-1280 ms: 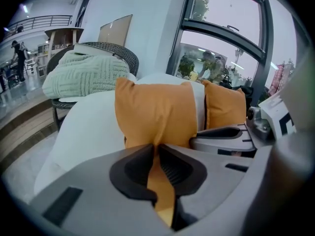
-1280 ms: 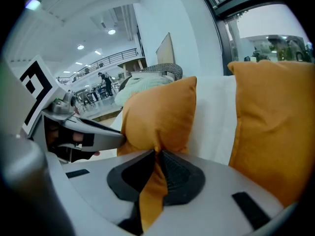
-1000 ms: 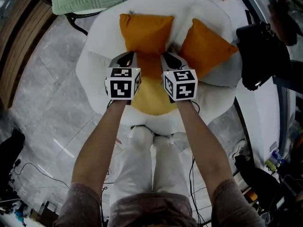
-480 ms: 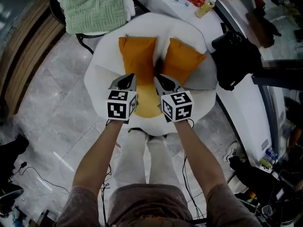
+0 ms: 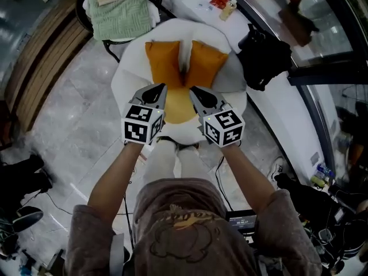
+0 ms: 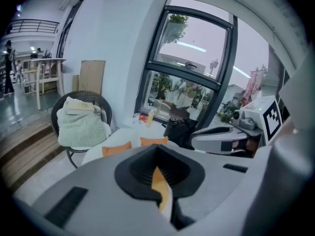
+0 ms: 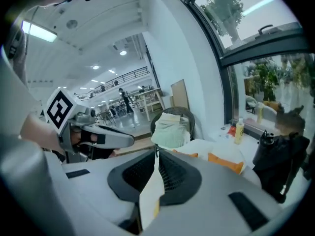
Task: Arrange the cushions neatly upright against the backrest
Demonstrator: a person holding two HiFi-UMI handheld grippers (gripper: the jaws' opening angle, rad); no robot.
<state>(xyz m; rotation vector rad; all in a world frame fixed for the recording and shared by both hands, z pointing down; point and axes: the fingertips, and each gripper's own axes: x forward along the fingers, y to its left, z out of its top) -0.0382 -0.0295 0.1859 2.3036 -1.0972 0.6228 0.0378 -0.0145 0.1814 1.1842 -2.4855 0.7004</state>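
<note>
Two orange cushions stand side by side against the backrest of the white round chair [image 5: 129, 79]: the left cushion [image 5: 163, 62] and the right cushion [image 5: 204, 65]. A yellow seat pad [image 5: 178, 105] lies in front of them. My left gripper [image 5: 154, 93] hovers over the seat's front, shut and holding nothing. My right gripper [image 5: 198, 95] hovers beside it, its jaws closing to a thin slit with nothing between them. The left gripper view shows both cushions [image 6: 116, 148] beyond the left gripper [image 6: 158, 168]. In the right gripper view, one cushion [image 7: 224, 162] shows past the right gripper [image 7: 156, 154].
A wicker chair with a folded green blanket [image 5: 121, 13] stands behind the white chair on the left. A black bag [image 5: 261, 53] and a bottle [image 5: 230, 8] sit on the white ledge at the right. Cables [image 5: 52, 197] trail on the marble floor.
Both grippers have drawn back from the cushions toward the seat's front. The right cushion, earlier tilted outward, now stands close beside the left one. The view has pulled back.
</note>
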